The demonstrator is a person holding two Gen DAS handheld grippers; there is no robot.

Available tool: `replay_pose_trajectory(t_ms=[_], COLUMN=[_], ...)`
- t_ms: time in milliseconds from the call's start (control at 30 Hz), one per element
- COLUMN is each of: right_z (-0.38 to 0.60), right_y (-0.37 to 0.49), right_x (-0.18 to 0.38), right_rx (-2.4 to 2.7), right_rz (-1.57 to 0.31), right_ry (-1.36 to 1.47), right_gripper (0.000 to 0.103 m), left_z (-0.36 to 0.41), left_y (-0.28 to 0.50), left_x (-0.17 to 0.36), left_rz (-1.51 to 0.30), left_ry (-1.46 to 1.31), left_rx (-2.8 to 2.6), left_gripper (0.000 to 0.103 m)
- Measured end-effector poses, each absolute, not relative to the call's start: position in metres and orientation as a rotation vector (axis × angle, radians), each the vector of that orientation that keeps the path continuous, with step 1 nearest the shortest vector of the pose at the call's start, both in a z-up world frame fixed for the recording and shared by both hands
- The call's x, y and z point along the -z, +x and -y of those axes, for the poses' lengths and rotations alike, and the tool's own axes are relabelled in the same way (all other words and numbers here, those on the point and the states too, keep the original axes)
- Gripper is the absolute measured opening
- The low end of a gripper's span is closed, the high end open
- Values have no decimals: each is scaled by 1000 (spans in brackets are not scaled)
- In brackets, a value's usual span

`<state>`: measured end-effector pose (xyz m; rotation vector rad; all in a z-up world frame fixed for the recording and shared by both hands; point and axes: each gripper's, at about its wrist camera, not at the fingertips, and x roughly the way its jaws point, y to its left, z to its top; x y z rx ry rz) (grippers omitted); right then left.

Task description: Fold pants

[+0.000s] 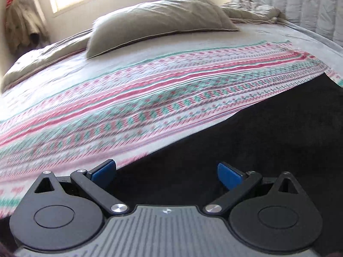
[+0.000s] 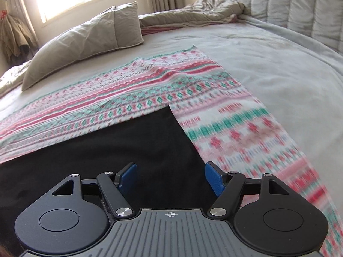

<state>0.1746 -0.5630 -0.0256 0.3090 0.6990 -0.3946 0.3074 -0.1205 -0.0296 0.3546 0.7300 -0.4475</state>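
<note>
While both claws hover over the bed, we judge the fold has not begun: the black pants (image 2: 111, 147) lie flat on a patterned cloth (image 1: 150, 98), just ahead of and beneath each claw. Our left gripper (image 1: 166, 174) and right gripper (image 2: 170, 176) stand well open, holding nothing. Next, each must drop onto a pants edge and pinch. No readable writing or brand shows.
</note>
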Motion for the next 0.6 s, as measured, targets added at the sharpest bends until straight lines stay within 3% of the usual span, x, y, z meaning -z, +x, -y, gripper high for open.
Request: replay_pose_trajectory(t_ms=[167,233,300,333,367,567,600], right_z=[570,573,572,571,570,574,573], right_y=[211,220,227,230,231,231,233], right_x=[36,37,38,38,38,34,37], right_rx=[409,412,391,366,335,372,380], right_rz=[-649,-621,-605,-600,-592,-557,-572], right_ry=[244,226,201,193,190,177,165], right_gripper=[58,45,23,17,2,1,1], left_z=[123,120,116,114,114,116,118], left_y=[330,337,343,345,345,352,354], left_x=[29,28,25,25,24,21,22], left_rz=[-739,-761,-791,-801,-804,-832,-844], left_ry=[339,318,295,290,291,305,297], left_rx=[535,577,630,647,660,724,736], left_gripper=[98,89,81,76,73,43,34])
